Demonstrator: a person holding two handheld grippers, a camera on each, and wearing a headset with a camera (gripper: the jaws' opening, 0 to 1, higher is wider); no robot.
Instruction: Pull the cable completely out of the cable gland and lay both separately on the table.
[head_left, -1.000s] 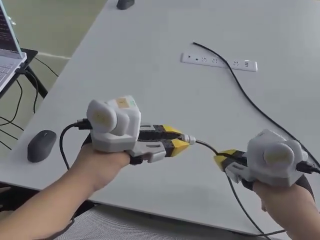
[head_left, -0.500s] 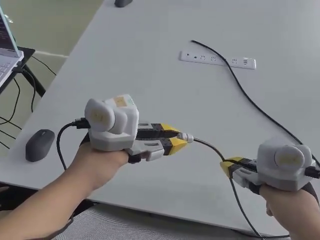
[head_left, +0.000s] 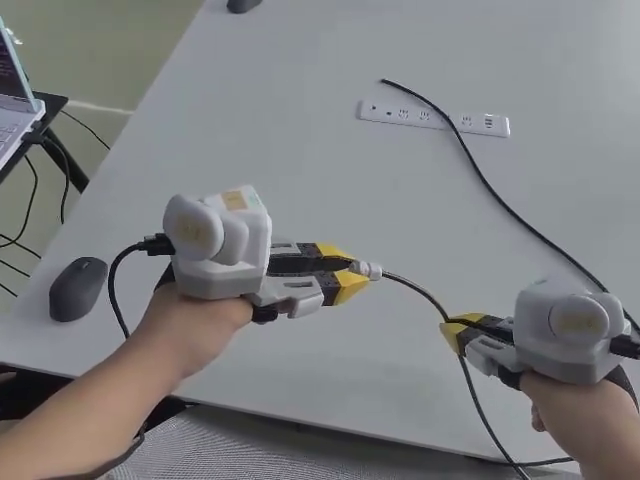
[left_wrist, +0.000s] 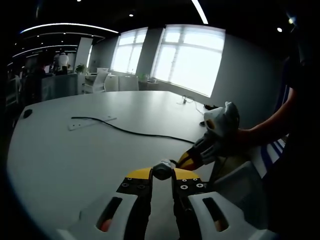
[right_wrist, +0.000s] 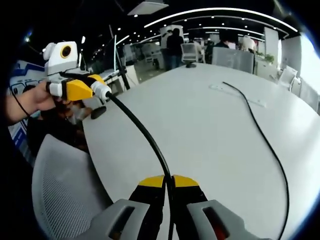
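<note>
The cable gland (head_left: 368, 269) sits between the fingers of the left gripper (head_left: 349, 276), pinched tight, in the air above the near edge of the bench (head_left: 280, 150). The cable (head_left: 420, 292) leaves it toward the right and curves down to the right gripper (head_left: 456, 330), whose fingers are closed narrowly on it. We judge that the cable is not yet out. Its axis follows the line between the two grippers, so the right one, nearer to the cable, should pull away along this line.
</note>
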